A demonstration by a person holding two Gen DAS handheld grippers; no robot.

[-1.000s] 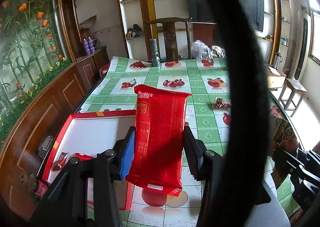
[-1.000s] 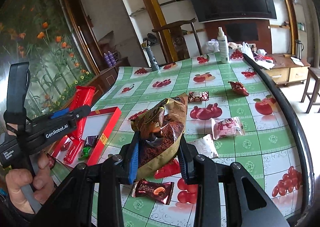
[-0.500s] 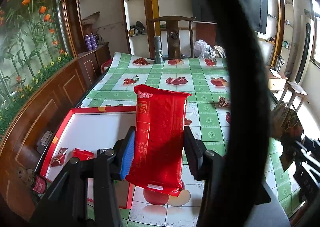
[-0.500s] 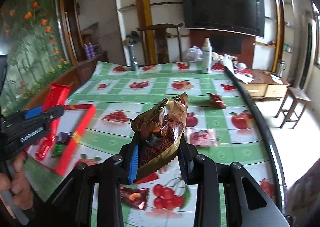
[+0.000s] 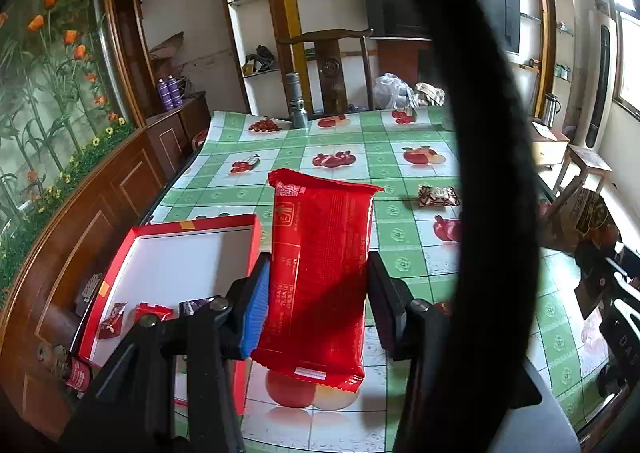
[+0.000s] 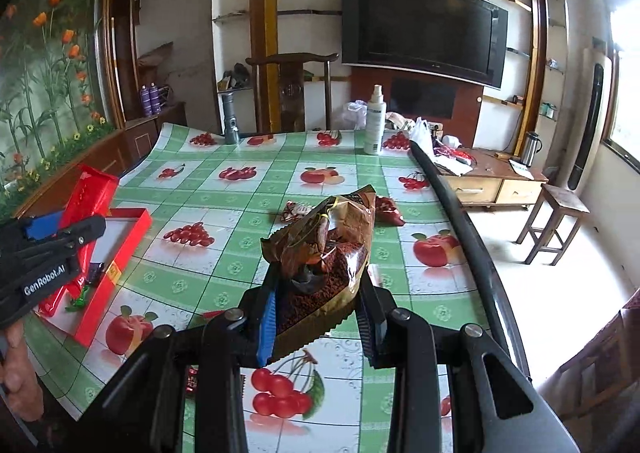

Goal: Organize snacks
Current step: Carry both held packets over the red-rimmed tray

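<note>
The landmark here is the shallow red cardboard box with a white floor [image 5: 188,253], which lies open on the table covered in a green-and-white checked oilcloth printed with fruit [image 5: 348,157], near the table's left edge. The left gripper [image 5: 316,293] is clamped on a long, flat red foil snack packet [image 5: 320,273], its blue-faced pads pressing the packet's two long sides; the packet stands upright just to the right of the box's right wall and above the cloth, clear of it. Inside the box, in its near corner, lie a few small wrapped sweets [image 5: 150,311], red and dark. The right gripper [image 6: 320,317] is clamped on a crumpled brown-and-gold foil snack bag [image 6: 324,253], held above the cloth well to the right of the box, its open top crushed and pointing away from the camera. Farther from the box, towards the middle of the table, a small red-and-white patterned snack packet [image 5: 438,196] lies flat, and beside it in the right wrist view a dark red wrapped snack [image 6: 388,211]. At the far edge of the table, well beyond the box, stand a grey metal torch [image 6: 231,121] and a white spray bottle [image 6: 375,121]. A thick black cable [image 5: 492,173] crosses the left wrist view to the right of the box.
</note>
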